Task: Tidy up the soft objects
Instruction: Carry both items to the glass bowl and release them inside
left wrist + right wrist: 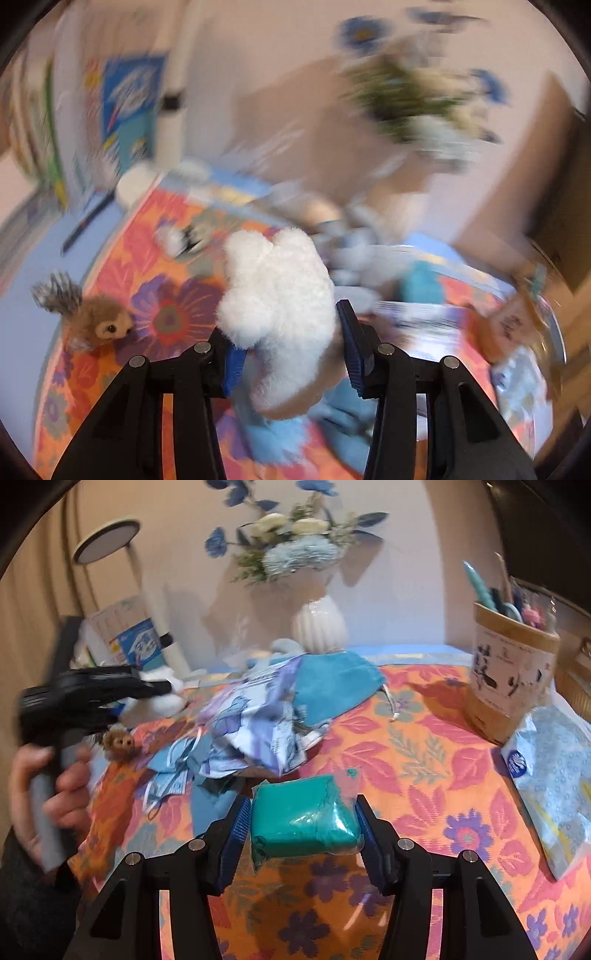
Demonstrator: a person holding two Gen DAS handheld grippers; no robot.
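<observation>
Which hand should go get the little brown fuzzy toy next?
Neither is free right now. The left gripper holds the white plush; the right gripper holds a teal packet. Once empty, probably the left: the brown toy lies on its side.

White plush toy; brown plush owl, striped grey tuft. Teal packet in clear wrap. Desk cloth: orange, pink leaves, purple flowers. White ribbed vase, blue flowers.

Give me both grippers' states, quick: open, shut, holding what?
Left gripper: shut on the white plush toy, lifted off the floral tablecloth.
Right gripper: shut on the teal bagged bundle.
</observation>
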